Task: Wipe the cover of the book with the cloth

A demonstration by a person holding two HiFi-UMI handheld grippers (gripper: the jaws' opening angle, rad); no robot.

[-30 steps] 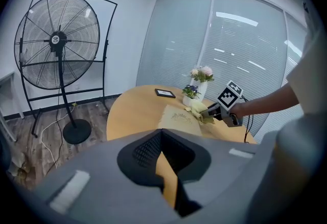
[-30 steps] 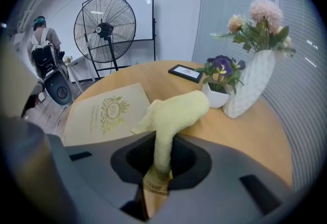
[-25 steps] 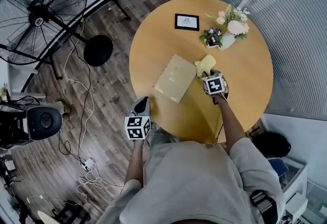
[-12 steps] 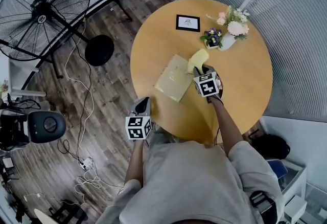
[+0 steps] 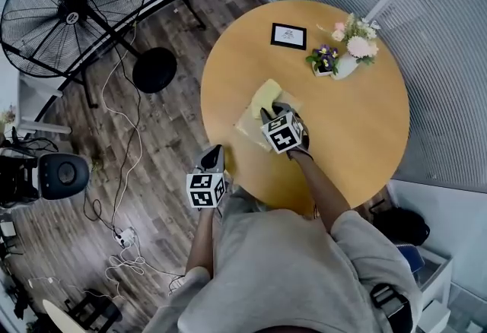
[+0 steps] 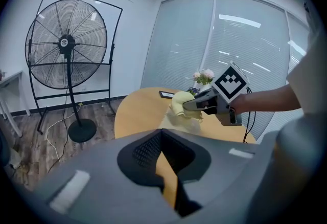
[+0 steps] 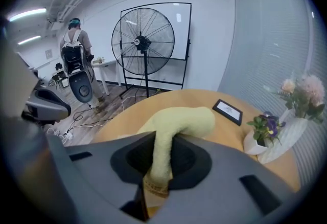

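The right gripper (image 5: 272, 109) pinches the cloth (image 7: 173, 126) between its jaws, over the far corner of the book (image 5: 245, 125). The book lies near the tabletop's (image 5: 358, 111) left edge. The left gripper (image 5: 214, 154) hovers at the near-left edge, its jaws pressed together and empty.

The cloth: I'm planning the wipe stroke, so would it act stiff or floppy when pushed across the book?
Probably floppy: the cloth bends over in an arc from the right gripper pinching it. Likely light: its free end stands out unsupported. Pushed over the book, it may bunch rather than slide flat.
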